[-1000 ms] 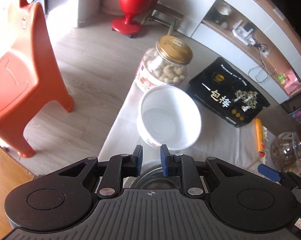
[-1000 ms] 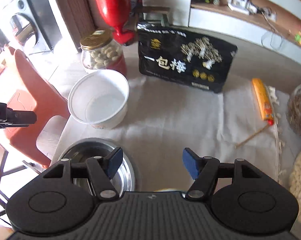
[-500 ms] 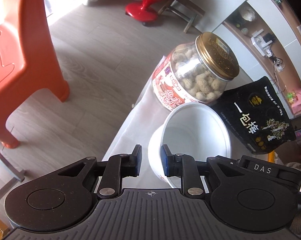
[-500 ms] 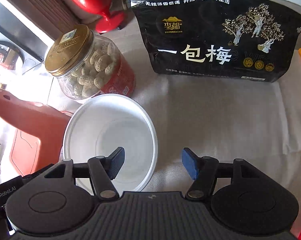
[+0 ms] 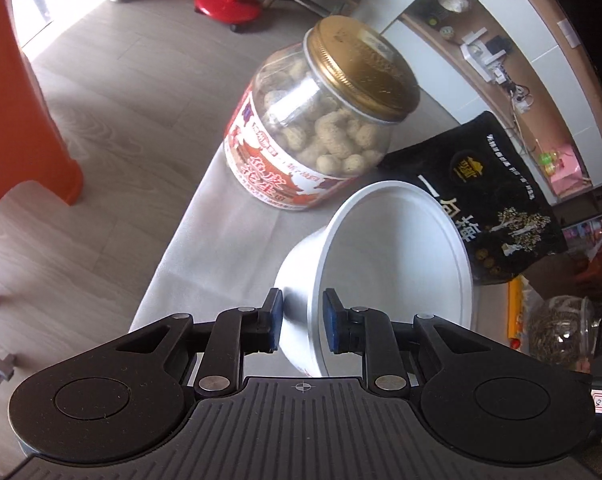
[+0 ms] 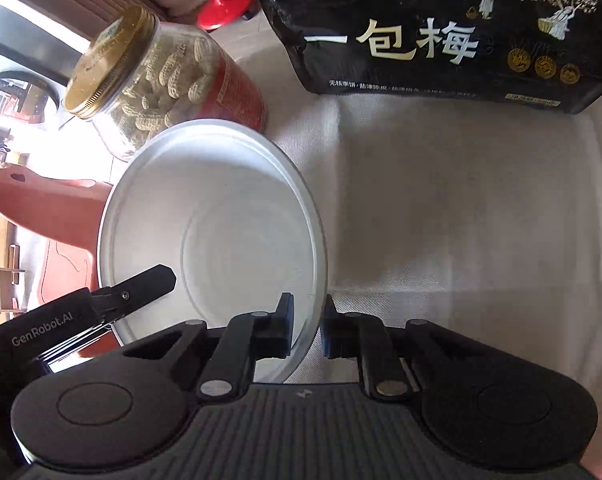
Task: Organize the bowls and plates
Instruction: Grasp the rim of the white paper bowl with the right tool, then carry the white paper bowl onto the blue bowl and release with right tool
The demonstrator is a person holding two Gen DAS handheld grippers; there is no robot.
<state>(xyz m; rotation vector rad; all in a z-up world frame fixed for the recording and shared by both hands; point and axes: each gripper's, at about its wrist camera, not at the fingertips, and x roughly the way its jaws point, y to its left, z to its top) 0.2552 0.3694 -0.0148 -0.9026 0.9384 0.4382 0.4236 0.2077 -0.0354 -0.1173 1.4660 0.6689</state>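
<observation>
The right gripper had just clamped shut on the near right part of the white bowl's rim, one pad inside the wall and one outside, with only that thin lip between them. The left gripper sat on the opposite side of the bowl, jaws narrowly apart and straddling the wall; its outer pad looked to be touching, but whether the inner pad pressed could not be told. The bowl stood on the white cloth near the table's left edge and, in the left view, appeared tipped with its mouth leaning away. The main risk, as I judged it, was that a light bowl pinched by so little of its rim would pivot or slip free once lifted, more so if the two hands pulled at different rates or angles. A second risk was the peanut jar standing just beyond the bowl: swinging the bowl outward could knock the jar, and the floor dropped away close to its left. The black snack bag stood farther back and seemed less exposed. Much stayed unseen: both gripper bodies covered the bowl's near wall and its base, so I could not tell whether it was off the cloth. No plates or other bowls showed, nor any place to put them. The orange chair was cut off by the frame, and the shelves at the back were too small to read.
</observation>
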